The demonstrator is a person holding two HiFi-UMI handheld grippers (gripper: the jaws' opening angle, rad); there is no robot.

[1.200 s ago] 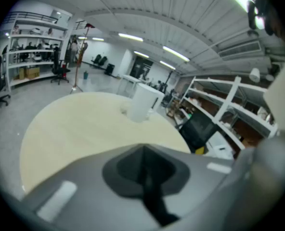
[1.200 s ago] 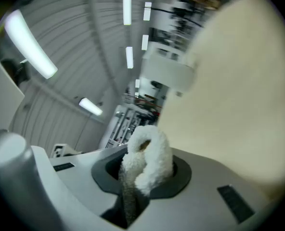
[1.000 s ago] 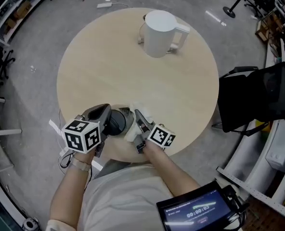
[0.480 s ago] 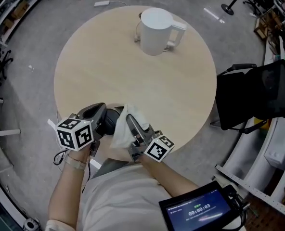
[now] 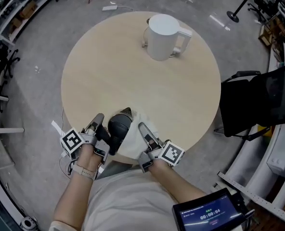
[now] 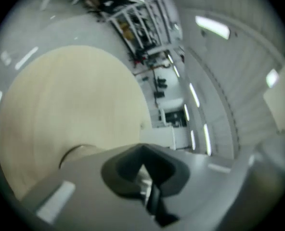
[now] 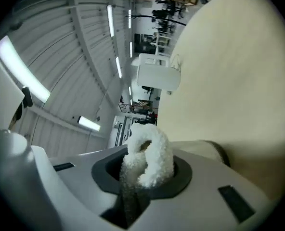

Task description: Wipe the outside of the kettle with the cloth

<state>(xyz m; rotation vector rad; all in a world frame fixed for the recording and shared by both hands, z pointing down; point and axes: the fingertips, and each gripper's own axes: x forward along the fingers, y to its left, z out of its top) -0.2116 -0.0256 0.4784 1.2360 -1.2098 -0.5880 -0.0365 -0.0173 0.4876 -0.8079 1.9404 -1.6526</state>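
The head view alone takes in the whole scene. A white kettle [image 5: 161,36] stands upright at the far side of the round tabletop [image 5: 109,76], its long axis vertical and its handle pointing right. The cloth [image 5: 133,143] lies bunched at the near edge, well apart from the kettle, between the two hand-held grippers. At the near right, a screen [image 5: 209,213] shows green digits too small to read. Each gripper's cube carries black-and-white square markers.

The right gripper view shows what the head view cannot. The right hand-held gripper [image 7: 140,179] is pinching a fluffy white loop of cloth [image 7: 149,158] in its notch. This picture is turned on its side, so the kettle [image 7: 158,77] looks tipped over at the tabletop's far edge. In the head view this gripper [image 5: 143,127] rests on the cloth's right side.

The left gripper view shows the left hand-held gripper [image 6: 145,179] with its jaws pressed together. A pale sliver in the notch is too blurred to name. From above, this gripper [image 5: 100,119] sits at the cloth's left.
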